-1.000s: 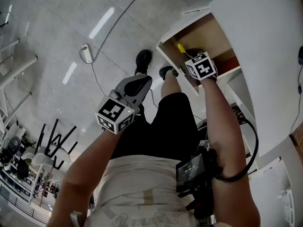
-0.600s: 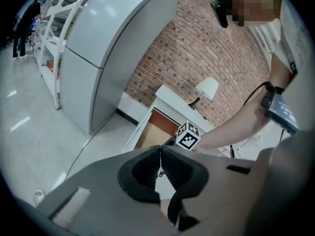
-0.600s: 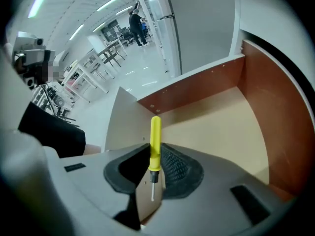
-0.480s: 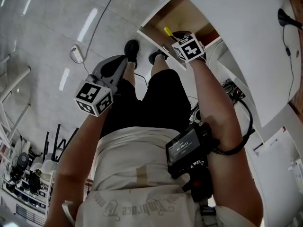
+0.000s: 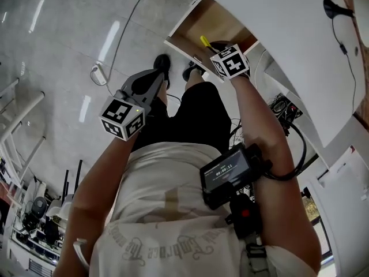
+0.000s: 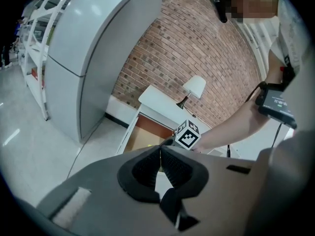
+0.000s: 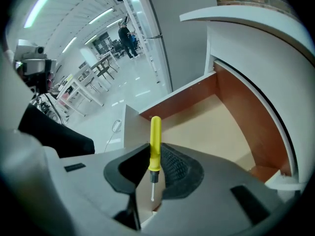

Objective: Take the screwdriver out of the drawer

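Note:
A yellow-handled screwdriver (image 7: 155, 142) stands between the pads of my right gripper (image 7: 153, 170), which is shut on it, with the thin metal tip pointing back toward the camera. In the head view the screwdriver (image 5: 204, 41) sticks out ahead of the right gripper (image 5: 212, 52) over the front of the open wooden drawer (image 5: 199, 23). The drawer's bare floor (image 7: 211, 127) lies beyond the jaws. My left gripper (image 5: 157, 77) hangs above the person's legs, left of the drawer. The left gripper (image 6: 160, 150) is shut on nothing.
A white desk top (image 5: 288, 45) overhangs the drawer. A lamp (image 6: 195, 86) stands on it against a brick wall. A cable and a plug block (image 5: 99, 73) lie on the tiled floor. A small screen unit (image 5: 228, 172) is strapped to the right forearm.
The head camera has shifted, so the drawer sits higher and further left in view. My right gripper stays shut on the screwdriver over the drawer's front. The left gripper has barely moved.

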